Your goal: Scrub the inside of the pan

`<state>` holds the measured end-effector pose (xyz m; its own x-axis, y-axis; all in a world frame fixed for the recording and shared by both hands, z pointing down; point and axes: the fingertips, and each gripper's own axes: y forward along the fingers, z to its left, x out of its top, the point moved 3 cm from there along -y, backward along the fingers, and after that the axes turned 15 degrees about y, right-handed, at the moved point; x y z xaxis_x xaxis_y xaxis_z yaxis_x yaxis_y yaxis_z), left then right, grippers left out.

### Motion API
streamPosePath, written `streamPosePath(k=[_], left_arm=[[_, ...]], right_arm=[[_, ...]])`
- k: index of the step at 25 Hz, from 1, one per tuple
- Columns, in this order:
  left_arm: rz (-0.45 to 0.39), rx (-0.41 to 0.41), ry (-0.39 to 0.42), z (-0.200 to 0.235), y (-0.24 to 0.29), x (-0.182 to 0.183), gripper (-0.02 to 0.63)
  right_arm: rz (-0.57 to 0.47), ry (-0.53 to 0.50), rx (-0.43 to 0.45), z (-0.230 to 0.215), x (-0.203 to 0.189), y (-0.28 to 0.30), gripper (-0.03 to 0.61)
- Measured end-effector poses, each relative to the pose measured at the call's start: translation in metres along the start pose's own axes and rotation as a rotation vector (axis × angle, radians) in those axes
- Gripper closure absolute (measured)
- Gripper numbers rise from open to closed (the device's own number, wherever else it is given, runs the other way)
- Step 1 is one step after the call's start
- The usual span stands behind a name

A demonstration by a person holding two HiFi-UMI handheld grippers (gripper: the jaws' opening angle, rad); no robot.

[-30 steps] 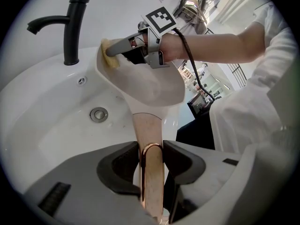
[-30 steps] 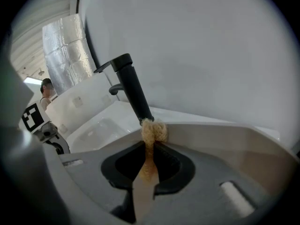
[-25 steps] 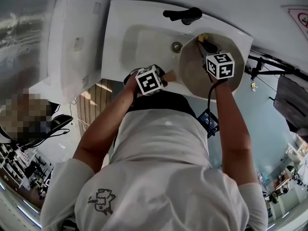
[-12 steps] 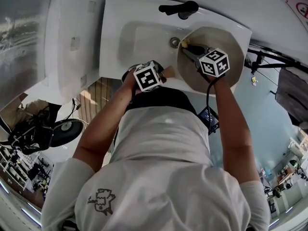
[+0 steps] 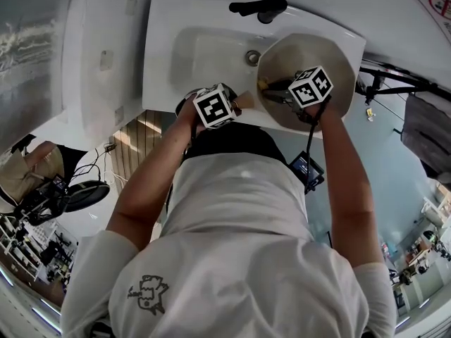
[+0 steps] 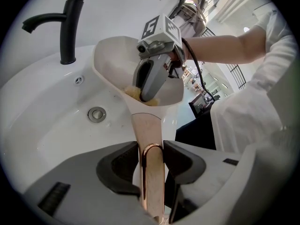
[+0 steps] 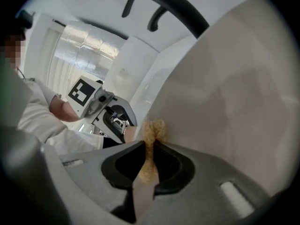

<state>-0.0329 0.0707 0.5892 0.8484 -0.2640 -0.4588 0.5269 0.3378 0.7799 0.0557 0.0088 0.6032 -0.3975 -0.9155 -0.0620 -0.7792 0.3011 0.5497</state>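
Note:
A cream pan [image 5: 332, 60] is held tilted over the right side of the white sink [image 5: 204, 55]. Its copper handle [image 6: 149, 139] runs between the jaws of my left gripper [image 6: 151, 159], which is shut on it. My right gripper [image 5: 268, 92] reaches into the pan from the right and is shut on a yellow scrub sponge [image 7: 153, 129]. The sponge presses on the pan's inner wall [image 7: 225, 93] near the handle side. From the left gripper view, the right gripper [image 6: 145, 87] and the sponge [image 6: 133, 93] sit low in the pan [image 6: 112, 60].
A black faucet [image 6: 68, 27] stands at the back of the sink, and the drain [image 6: 97, 114] lies in the basin left of the pan. A white fixture [image 5: 106, 62] stands left of the sink. The person's body fills the lower head view.
My right gripper has swept the sponge across the pan's inside from the far rim toward the handle side, turning as it went. The left gripper and the pan kept still.

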Motion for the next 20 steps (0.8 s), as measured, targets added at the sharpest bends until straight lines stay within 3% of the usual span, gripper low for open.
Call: streamPosePath(k=[10, 15, 20], left_arm=[[-0.005, -0.008, -0.027, -0.001, 0.001, -0.001, 0.449], [-0.006, -0.003, -0.032, -0.002, 0.001, 0.000, 0.451], [-0.019, -0.003, -0.039, -0.001, 0.001, 0.000, 0.451]], right_arm=[[0.354, 0.270, -0.065, -0.001, -0.046, -0.003, 0.525], [0.502, 0.330, -0.162, -0.011, -0.073, -0.014, 0.525], [0.653, 0.316, -0.250, -0.016, -0.089, -0.027, 0.525]])
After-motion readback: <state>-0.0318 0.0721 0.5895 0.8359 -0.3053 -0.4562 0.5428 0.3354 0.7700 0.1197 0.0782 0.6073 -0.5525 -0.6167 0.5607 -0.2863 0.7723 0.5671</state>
